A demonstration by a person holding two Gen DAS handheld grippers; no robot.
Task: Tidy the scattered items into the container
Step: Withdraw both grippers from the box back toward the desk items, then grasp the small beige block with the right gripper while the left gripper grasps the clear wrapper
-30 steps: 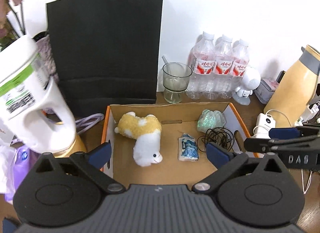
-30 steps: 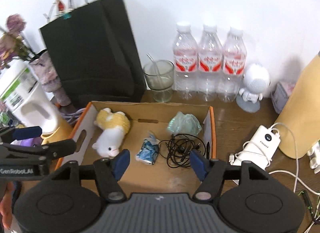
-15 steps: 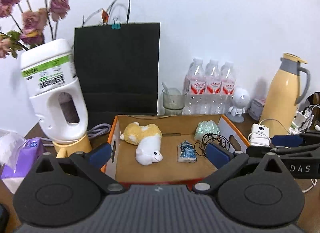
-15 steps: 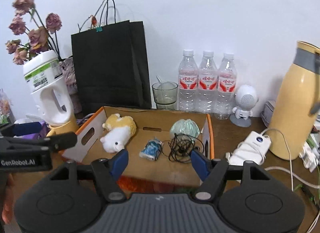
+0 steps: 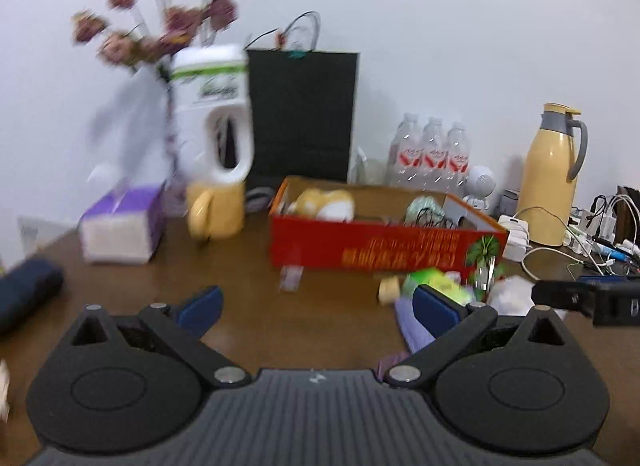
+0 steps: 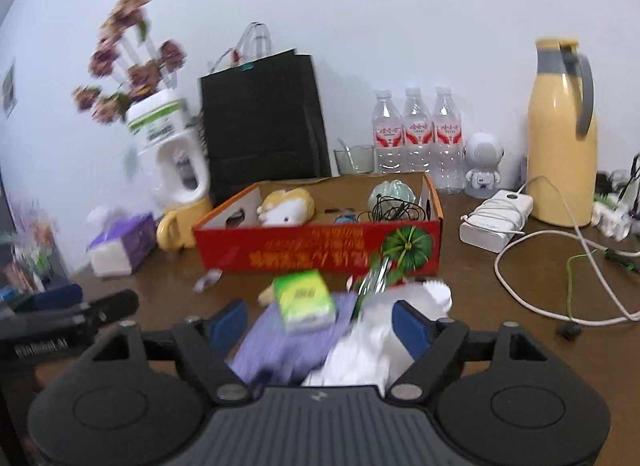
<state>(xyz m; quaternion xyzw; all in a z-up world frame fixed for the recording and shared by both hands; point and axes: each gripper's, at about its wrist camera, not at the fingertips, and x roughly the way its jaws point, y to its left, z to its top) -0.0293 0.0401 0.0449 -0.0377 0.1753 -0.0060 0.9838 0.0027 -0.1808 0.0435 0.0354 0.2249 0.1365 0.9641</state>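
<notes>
A red cardboard box (image 5: 384,250) (image 6: 320,250) stands on the brown table and holds a yellow-white plush toy (image 6: 286,205), a black cable coil (image 6: 396,209), a green crumpled item (image 6: 394,189) and a small blue packet. In front of it lie a green box (image 6: 304,298), a purple cloth (image 6: 288,342), white crumpled paper (image 6: 372,342), a roll of tape (image 5: 388,289) and a small wrapper (image 5: 290,278). My left gripper (image 5: 316,306) is open and empty above bare table. My right gripper (image 6: 320,324) is open over the cloth, green box and paper.
Behind the box stand a black paper bag (image 6: 264,125), a white jug on a yellow mug (image 5: 214,137), a tissue box (image 5: 120,225), water bottles (image 6: 416,137), a glass, a yellow thermos (image 6: 560,137) and a white charger with cables (image 6: 496,219).
Both grippers have pulled back and down from over the box. The box's red front and the loose items before it have come into view. Both stay open.
</notes>
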